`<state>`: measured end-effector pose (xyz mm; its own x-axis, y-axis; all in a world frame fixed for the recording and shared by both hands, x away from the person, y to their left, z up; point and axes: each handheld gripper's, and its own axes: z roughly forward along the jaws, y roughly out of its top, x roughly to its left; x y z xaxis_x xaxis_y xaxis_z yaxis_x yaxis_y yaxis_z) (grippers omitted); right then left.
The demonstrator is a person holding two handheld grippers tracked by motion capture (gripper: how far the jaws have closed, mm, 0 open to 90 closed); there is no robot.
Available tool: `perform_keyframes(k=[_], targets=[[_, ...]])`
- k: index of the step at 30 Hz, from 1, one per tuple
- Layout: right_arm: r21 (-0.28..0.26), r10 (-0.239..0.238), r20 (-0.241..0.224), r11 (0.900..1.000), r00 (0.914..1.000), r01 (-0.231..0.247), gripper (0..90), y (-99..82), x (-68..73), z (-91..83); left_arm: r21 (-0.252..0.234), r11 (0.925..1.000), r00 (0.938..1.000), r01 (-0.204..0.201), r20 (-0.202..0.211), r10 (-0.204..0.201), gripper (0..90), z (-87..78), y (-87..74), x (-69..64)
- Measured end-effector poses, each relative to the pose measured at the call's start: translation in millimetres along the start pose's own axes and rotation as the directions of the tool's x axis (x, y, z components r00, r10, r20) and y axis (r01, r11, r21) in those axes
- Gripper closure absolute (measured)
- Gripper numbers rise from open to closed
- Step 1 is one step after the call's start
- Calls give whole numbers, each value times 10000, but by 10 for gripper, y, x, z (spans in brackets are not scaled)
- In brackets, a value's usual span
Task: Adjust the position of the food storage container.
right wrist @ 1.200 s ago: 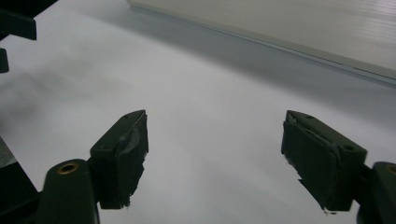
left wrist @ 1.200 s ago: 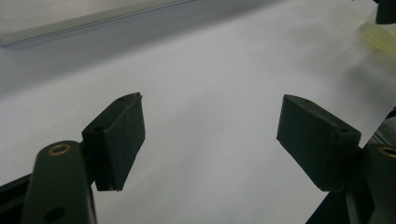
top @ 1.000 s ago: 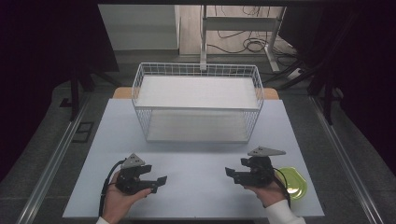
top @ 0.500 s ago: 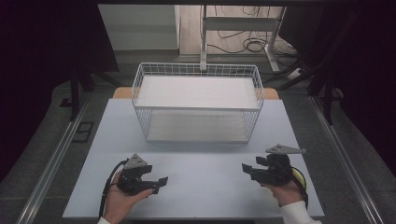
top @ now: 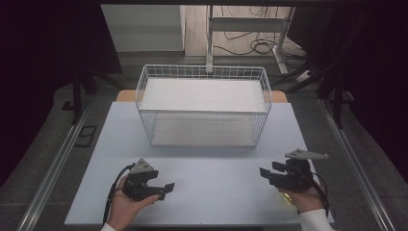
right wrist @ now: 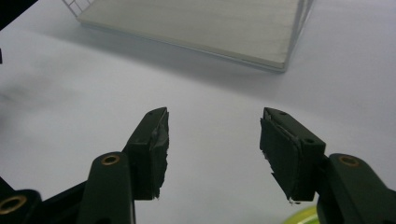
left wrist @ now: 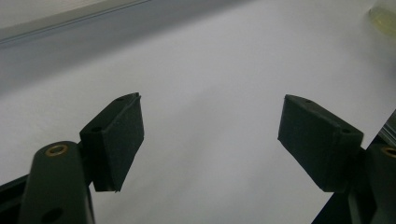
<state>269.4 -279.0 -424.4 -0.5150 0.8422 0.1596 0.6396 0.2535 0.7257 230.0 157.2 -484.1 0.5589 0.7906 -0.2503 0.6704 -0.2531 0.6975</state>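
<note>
A pale table [top: 211,173] is lying under dim light. The right gripper [top: 267,175], jaws apart and just been closing on nothing, is hovering beside a yellow-green object [right wrist: 306,215] at five o'clock, not yet grasped. The left gripper [top: 167,189] is waiting wide open at seven o'clock. A wire basket [top: 204,72] is standing at twelve.

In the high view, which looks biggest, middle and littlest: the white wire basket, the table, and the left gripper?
1. The table looks biggest; it spreads under everything.
2. The white wire basket comes next, covering the table's far middle.
3. The left gripper looks littlest, even though it sits nearer the camera, so the order is sure.
</note>
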Motion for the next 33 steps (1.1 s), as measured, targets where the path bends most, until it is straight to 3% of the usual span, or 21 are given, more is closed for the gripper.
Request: perform_keyframes(k=[15,33], targets=[[42,371,347,9993,9987,-373,520,-61,-224,-171,179,9997,9998,-157,109,155,224,48,16,-18],[119,377,854,9992,9956,-389,863,-143,-476,-398,192,9997,9999,-135,-2,135,223,48,12,-6]])
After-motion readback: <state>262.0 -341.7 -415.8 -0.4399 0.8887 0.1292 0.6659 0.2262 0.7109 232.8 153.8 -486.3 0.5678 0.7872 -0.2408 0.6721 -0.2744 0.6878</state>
